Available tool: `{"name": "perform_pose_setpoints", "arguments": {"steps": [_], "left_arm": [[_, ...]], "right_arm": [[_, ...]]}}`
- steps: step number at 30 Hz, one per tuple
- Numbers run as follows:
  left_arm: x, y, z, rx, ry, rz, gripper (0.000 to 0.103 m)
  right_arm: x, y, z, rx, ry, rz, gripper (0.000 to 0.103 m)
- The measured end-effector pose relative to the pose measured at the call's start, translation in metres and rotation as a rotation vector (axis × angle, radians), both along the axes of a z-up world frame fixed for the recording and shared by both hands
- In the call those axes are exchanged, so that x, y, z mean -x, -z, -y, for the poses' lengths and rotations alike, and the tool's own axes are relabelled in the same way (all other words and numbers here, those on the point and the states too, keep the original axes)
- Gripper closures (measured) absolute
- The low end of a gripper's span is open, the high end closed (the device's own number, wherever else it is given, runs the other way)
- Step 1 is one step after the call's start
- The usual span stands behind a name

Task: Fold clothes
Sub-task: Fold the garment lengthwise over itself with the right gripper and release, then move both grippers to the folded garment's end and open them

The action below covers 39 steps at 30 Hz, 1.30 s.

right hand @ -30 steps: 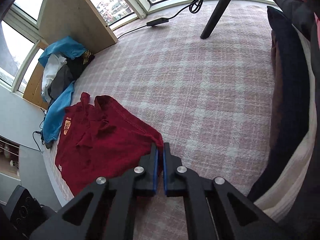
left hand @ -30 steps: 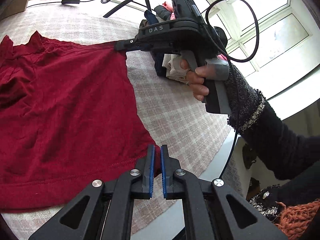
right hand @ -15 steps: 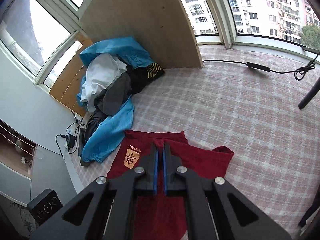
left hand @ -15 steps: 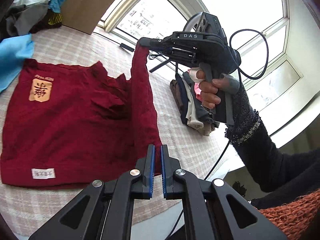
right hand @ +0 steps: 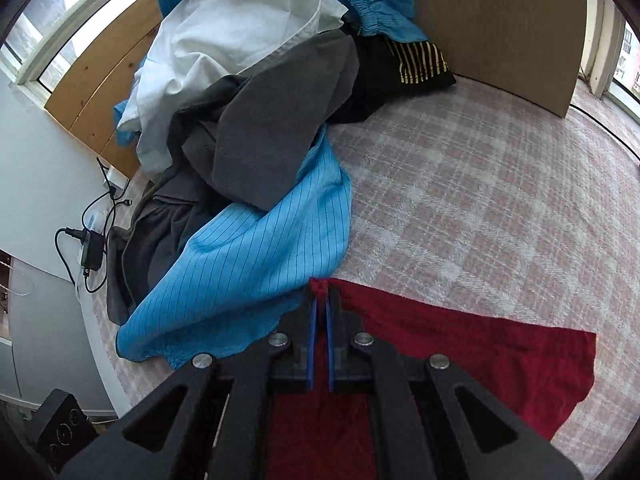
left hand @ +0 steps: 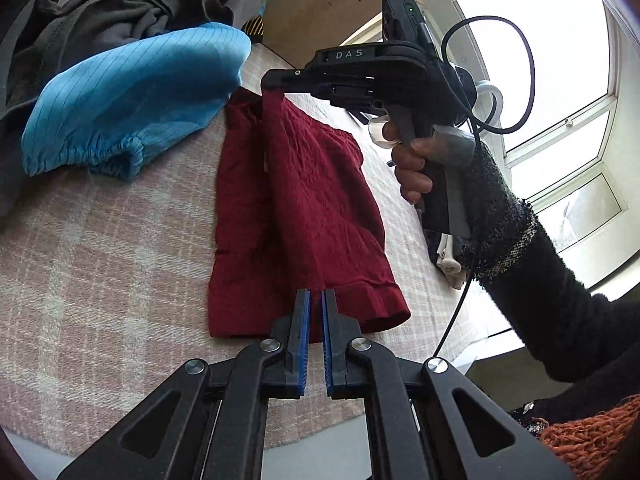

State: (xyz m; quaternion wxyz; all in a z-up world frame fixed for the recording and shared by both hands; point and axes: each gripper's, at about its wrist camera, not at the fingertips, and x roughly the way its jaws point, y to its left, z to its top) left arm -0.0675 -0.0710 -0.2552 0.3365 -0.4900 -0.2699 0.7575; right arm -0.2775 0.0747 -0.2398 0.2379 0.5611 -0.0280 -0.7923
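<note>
Both tools were nearly closed on the red garment (left hand: 296,216), the left tool (left hand: 313,300) pinching its hem at six o'clock and the right tool (right hand: 319,292) its far corner at twelve o'clock, over the plaid tabletop (left hand: 100,248) beside the blue garment (right hand: 256,264).

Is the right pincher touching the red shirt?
Touching. In the right wrist view, the right gripper has a bunch of the red shirt pinched between its tips; the left wrist view shows the cloth hanging from it.
</note>
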Motion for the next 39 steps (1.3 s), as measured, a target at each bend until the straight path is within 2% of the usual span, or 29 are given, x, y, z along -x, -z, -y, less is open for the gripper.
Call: {"name": "perform_pose_setpoints", "arguments": {"steps": [5, 8, 10, 13, 15, 16, 17, 20, 23, 24, 25, 26, 29, 31, 33, 35, 37, 39], "left_arm": [[0.005, 0.005, 0.011, 0.006, 0.011, 0.027, 0.103], [0.007, 0.006, 0.015, 0.012, 0.028, 0.048, 0.103], [0.006, 0.004, 0.015, 0.022, 0.049, 0.062, 0.103], [0.006, 0.000, 0.017, 0.056, 0.077, 0.069, 0.102], [0.010, -0.004, 0.013, 0.069, 0.083, 0.076, 0.089], [0.013, -0.005, 0.012, 0.075, 0.085, 0.080, 0.079], [0.016, -0.007, 0.010, 0.081, 0.087, 0.083, 0.073], [0.026, 0.000, 0.003, 0.116, 0.115, 0.116, 0.073], [0.034, 0.009, -0.011, 0.103, 0.180, 0.148, 0.074], [0.037, 0.013, -0.014, 0.089, 0.192, 0.159, 0.076], [0.039, 0.015, -0.014, 0.071, 0.200, 0.164, 0.093], [0.040, 0.013, -0.014, 0.075, 0.197, 0.162, 0.098], [0.044, 0.009, -0.012, 0.095, 0.186, 0.156, 0.098], [0.040, -0.002, -0.004, 0.099, 0.184, 0.111, 0.098], [0.040, 0.008, -0.002, 0.145, 0.191, 0.131, 0.098], [0.039, 0.024, -0.002, 0.183, 0.201, 0.184, 0.096], [0.038, 0.020, 0.001, 0.200, 0.180, 0.179, 0.094], [0.036, 0.011, 0.006, 0.215, 0.146, 0.154, 0.092]], "right_arm": [[0.004, 0.014, 0.001, -0.012, 0.036, 0.028, 0.099], [0.006, 0.023, 0.006, -0.015, 0.004, 0.066, 0.098], [0.003, 0.019, 0.003, -0.014, 0.006, 0.087, 0.096], [-0.015, -0.003, -0.015, 0.030, 0.021, 0.074, 0.080], [-0.038, -0.024, -0.038, 0.049, 0.048, 0.033, 0.058], [-0.053, -0.032, -0.051, 0.055, 0.062, 0.019, 0.056], [-0.069, -0.038, -0.062, 0.047, 0.073, 0.011, 0.055], [-0.118, -0.037, -0.096, -0.036, 0.138, 0.000, 0.055], [-0.156, -0.018, -0.122, -0.080, 0.203, 0.055, 0.055], [-0.166, -0.012, -0.128, -0.081, 0.217, 0.069, 0.055], [-0.176, -0.006, -0.133, -0.078, 0.229, 0.082, 0.055], [-0.184, -0.001, -0.135, -0.079, 0.232, 0.089, 0.055], [-0.199, 0.005, -0.129, -0.095, 0.225, 0.085, 0.055], [-0.204, 0.006, -0.125, -0.088, 0.222, 0.070, 0.055], [-0.208, 0.009, -0.119, -0.100, 0.211, 0.054, 0.056], [-0.210, 0.019, -0.108, -0.164, 0.172, 0.055, 0.056], [-0.211, 0.021, -0.101, -0.212, 0.147, 0.056, 0.055], [-0.212, 0.012, -0.103, -0.209, 0.157, 0.044, 0.055]]}}
